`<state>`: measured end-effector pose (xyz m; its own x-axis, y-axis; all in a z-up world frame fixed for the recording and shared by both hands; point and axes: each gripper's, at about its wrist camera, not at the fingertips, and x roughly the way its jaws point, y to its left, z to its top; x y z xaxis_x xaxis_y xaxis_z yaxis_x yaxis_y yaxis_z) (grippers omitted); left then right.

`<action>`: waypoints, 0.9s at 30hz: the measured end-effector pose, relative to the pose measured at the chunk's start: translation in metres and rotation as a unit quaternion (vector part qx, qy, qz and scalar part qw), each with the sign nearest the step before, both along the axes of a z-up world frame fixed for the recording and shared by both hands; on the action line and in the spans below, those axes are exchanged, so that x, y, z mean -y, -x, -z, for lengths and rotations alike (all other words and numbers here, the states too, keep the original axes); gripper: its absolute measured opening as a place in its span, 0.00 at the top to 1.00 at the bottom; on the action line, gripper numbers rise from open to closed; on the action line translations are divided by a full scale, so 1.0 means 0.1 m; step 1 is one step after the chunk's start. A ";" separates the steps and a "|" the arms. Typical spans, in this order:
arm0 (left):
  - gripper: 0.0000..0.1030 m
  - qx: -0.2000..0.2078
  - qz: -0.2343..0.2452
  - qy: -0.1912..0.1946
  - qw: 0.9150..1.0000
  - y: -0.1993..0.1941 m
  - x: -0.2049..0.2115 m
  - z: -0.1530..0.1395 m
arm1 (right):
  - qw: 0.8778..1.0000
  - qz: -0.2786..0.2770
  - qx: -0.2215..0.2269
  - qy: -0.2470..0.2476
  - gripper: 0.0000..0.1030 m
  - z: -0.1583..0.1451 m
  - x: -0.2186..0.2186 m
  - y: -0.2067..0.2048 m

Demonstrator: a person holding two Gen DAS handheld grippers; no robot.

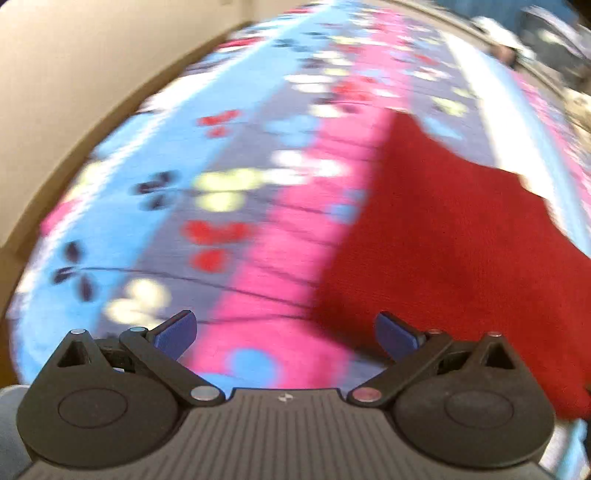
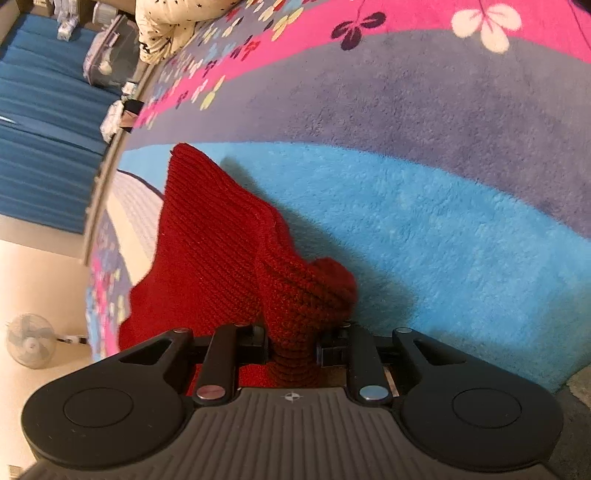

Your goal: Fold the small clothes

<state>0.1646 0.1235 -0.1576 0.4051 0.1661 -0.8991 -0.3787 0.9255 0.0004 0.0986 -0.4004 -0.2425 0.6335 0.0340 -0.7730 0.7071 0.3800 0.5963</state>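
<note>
A small red knit garment [image 1: 443, 236] lies on a striped flowered rug [image 1: 236, 206]; the left wrist view is blurred by motion. My left gripper [image 1: 286, 338] is open and empty, its blue pads [image 1: 177, 334] spread wide just left of the garment's near edge. In the right wrist view my right gripper [image 2: 291, 345] is shut on a bunched fold of the red garment [image 2: 221, 251], lifted off the blue stripe of the rug [image 2: 424, 229]. The rest of the garment hangs to the left.
A cream star-print cloth [image 2: 173, 22] lies at the rug's far end. Blue floor mats [image 2: 44, 110], a clear storage bag [image 2: 107, 62] and small clutter sit beyond the rug edge. A white fan [image 2: 31, 341] stands on the floor. A beige wall [image 1: 74, 74] borders the rug.
</note>
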 end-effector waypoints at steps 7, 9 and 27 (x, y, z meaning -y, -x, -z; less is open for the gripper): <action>0.00 -0.020 -0.037 0.019 0.999 -0.13 -0.64 0.49 | 0.985 -0.012 -0.079 0.154 0.83 -0.57 -0.50 -0.40; 0.00 -0.011 -0.027 0.037 0.999 -0.15 -0.67 0.61 | 0.972 -0.029 -0.103 0.211 0.84 -0.71 -0.70 -0.55; 0.03 0.064 -0.005 0.112 0.992 0.01 -0.98 0.50 | 0.550 -0.620 0.058 0.558 0.85 0.00 -4.87 -0.45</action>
<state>0.1635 0.2218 -0.2079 0.5176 -0.0266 -0.8552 -0.3715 0.8934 -0.2526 0.1436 0.0868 -0.2421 0.7054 0.0414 -0.7076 -0.5246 0.7019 -0.4819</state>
